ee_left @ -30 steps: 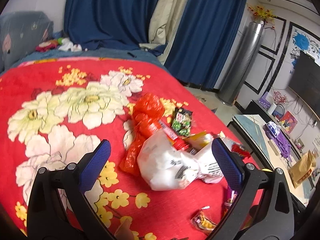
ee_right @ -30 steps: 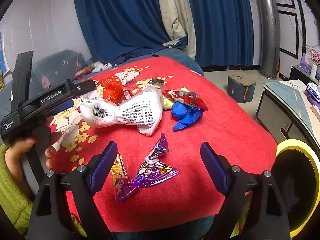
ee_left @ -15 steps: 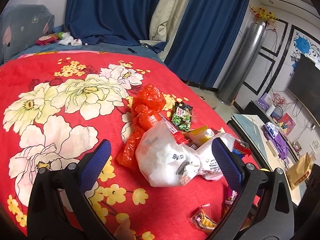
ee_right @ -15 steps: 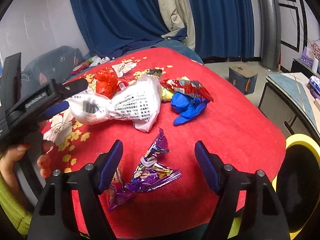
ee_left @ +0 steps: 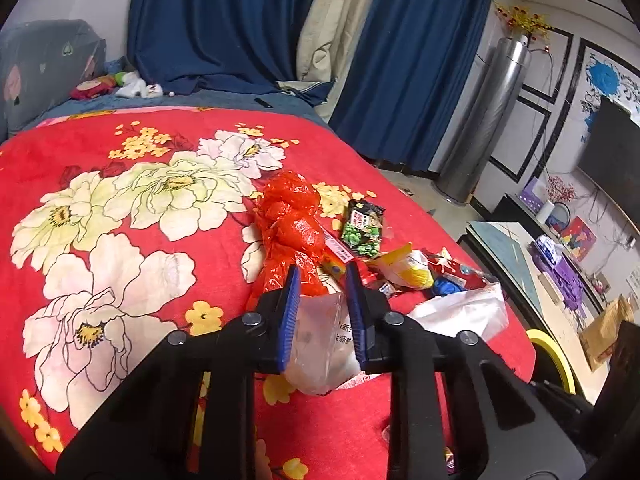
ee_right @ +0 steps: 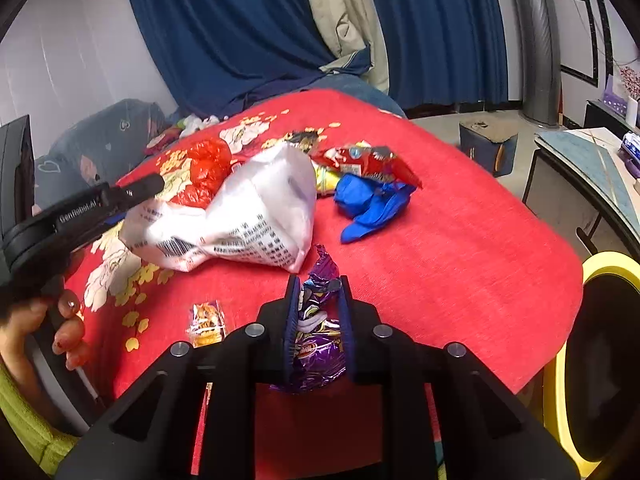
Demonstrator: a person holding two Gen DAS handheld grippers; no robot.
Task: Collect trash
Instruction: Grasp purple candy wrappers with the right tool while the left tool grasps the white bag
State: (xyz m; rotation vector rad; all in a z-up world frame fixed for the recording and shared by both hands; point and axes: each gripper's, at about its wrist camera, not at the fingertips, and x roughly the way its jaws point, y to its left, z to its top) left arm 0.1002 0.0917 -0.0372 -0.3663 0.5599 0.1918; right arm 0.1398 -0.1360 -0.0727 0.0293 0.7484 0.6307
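Observation:
Trash lies on a red flowered blanket (ee_left: 120,208). My left gripper (ee_left: 322,276) is shut on one end of a white printed plastic bag (ee_left: 320,340); the bag also shows in the right wrist view (ee_right: 248,216), with the left gripper (ee_right: 140,190) at its left end. My right gripper (ee_right: 318,286) is shut on a purple snack wrapper (ee_right: 318,344) near the bed's front edge. A crumpled red plastic bag (ee_left: 292,228), a green snack packet (ee_left: 362,228), a yellow wrapper (ee_left: 404,268), a red wrapper (ee_right: 368,160), a blue bag (ee_right: 368,204) and a small orange packet (ee_right: 206,318) lie around.
A yellow-rimmed black bin (ee_right: 600,356) stands right of the bed. A low table (ee_left: 532,276) and a TV (ee_left: 612,144) are at the right. Blue curtains (ee_left: 224,20) hang behind. A cardboard box (ee_right: 488,144) sits on the floor.
Both grippers went from wide open to shut. The left one closed on the white bag's end; the right one moved down and closed on the purple wrapper.

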